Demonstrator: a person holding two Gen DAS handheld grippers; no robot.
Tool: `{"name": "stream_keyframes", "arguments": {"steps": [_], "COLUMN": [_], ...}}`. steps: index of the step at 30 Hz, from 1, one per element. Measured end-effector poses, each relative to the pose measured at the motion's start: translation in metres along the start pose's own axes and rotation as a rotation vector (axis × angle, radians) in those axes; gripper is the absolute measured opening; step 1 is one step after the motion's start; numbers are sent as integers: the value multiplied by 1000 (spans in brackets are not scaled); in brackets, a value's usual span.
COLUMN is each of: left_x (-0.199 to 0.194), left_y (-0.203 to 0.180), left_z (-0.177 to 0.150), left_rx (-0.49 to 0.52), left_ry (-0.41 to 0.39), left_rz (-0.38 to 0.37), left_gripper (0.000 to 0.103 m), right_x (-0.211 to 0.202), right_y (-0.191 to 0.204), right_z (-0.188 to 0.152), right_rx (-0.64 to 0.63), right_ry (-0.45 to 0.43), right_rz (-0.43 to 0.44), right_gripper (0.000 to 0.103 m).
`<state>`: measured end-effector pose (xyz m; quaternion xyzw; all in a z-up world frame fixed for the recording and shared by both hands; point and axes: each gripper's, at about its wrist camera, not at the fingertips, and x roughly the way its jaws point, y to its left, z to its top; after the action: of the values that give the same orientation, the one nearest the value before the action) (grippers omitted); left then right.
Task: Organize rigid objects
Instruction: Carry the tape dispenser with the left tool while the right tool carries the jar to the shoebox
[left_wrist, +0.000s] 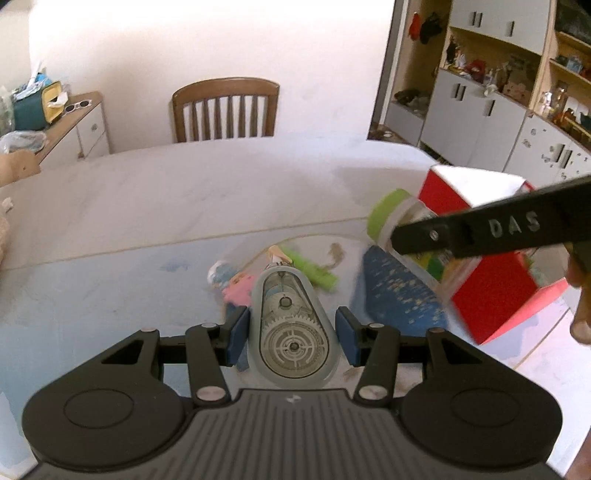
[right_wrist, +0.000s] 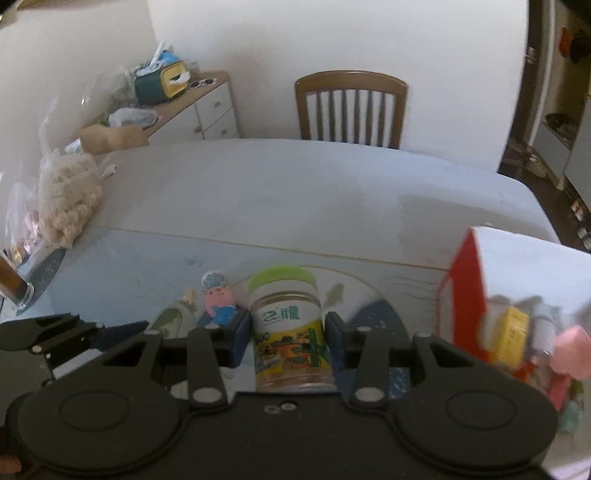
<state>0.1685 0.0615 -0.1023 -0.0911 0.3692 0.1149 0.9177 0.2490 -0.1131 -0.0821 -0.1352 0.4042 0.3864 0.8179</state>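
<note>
Red box (right_wrist: 463, 295) sits open at the worktop's (left_wrist: 184, 192) right edge, already holding several items. Right gripper (right_wrist: 288, 328) is the nearer one: its fingers clamp the green-lidded jar (right_wrist: 286, 325), upright, long axis vertical, box just to its right. Left gripper (left_wrist: 291, 328) looks clamped on a grey gear-faced gadget (left_wrist: 290, 325), long axis running away between the fingers, box well off to the right. Likely the jar goes in 1st.
</note>
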Motion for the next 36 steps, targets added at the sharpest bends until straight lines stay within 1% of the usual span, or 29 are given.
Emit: {"name": "stream_keyframes", "arguments": {"steps": [5,8,18,26,36], "left_x": [-10,-16,-22,-12,13], "left_y": [-20,-33,-91,-138,-193], "left_z": [12,20,45,60,73], "left_rx": [22,32,77,97,127], "left_ry": [-19,-30,-61,-62,-28], "left_rz": [-24,-41,-80,-104,-126], "left_gripper": [50,50,50,50,50], "right_x": [-27,-43,-86,-107,-125], "right_y": [-20,-37,-97,-150,-216], "right_z": [-6,-11,-32,-47,-64], "right_rx": [47,82,138,173,221], "right_ry": [-23,-40,-104,-124,-143], "right_rz": [-19,-15,-46,-68,-108], "right_gripper": [43,43,43,43,43]}}
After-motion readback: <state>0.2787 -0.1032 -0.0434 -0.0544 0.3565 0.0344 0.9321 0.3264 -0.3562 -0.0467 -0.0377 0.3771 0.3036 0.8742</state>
